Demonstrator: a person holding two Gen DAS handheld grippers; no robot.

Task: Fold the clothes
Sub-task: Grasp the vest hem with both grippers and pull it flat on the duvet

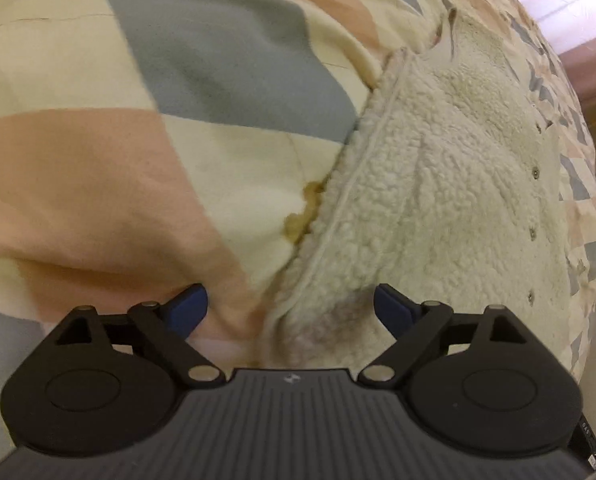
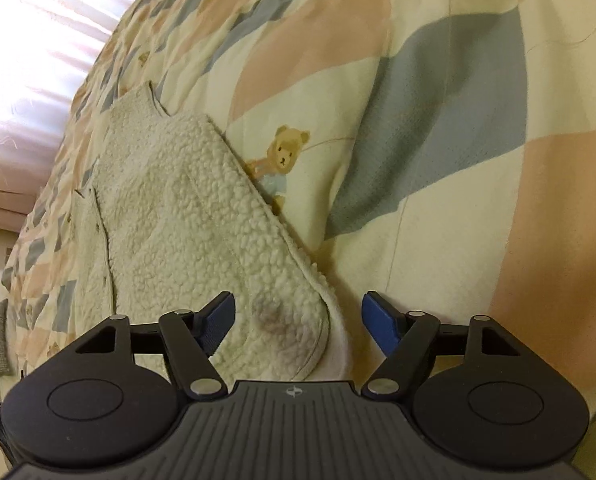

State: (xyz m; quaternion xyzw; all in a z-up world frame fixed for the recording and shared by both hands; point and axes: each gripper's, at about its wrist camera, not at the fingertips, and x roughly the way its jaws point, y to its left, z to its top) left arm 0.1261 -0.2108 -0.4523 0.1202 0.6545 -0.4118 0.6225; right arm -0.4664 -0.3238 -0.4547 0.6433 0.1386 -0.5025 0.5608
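Both claws, left claw (image 1: pixel 290 310) and right claw (image 2: pixel 296 316), hang released over the fleece jacket (image 1: pixel 438 184) at six o'clock, spread flat on the bed quilt (image 1: pixel 98 180) for folding.

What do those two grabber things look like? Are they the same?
Yes, they match. The left gripper and the right gripper each have a black ribbed body with a small emblem, two round black discs at the sides, black link arms joined by silver pins, and two fingers tipped with blue pads.
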